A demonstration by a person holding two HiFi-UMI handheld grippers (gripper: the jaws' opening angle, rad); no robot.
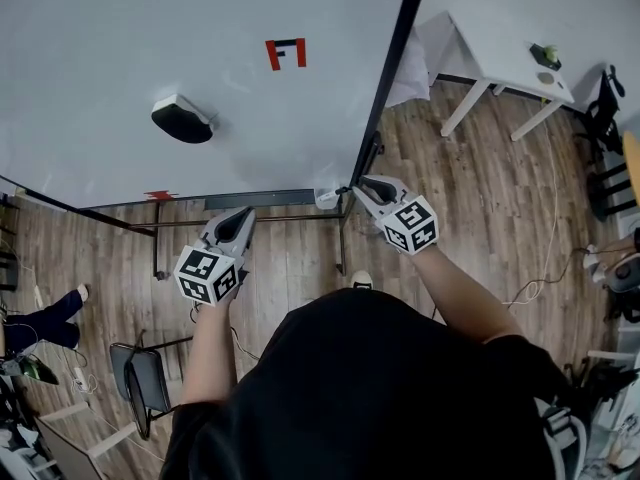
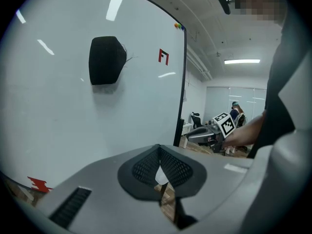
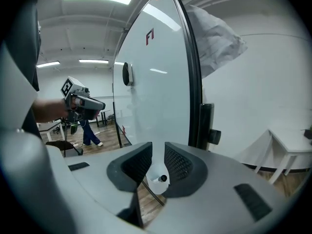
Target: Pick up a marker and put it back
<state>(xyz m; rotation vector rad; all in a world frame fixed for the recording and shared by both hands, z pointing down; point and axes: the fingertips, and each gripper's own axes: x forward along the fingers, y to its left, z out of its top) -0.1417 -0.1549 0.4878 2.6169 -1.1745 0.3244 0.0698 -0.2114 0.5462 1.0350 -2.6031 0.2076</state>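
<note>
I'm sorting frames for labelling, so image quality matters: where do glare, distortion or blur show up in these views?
Head view: even light, sharp, the whiteboard bowed along its lower edge. Left gripper view: ceiling-lamp streaks glare on the board, dark rounded corners, a mosaic patch top right. Right gripper view: strong fisheye bends the board's frame; the marker between the jaws is sharp.

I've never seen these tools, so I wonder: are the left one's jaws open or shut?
Shut. The left gripper shows its two black pads meeting in its own view, nothing between them.
</note>
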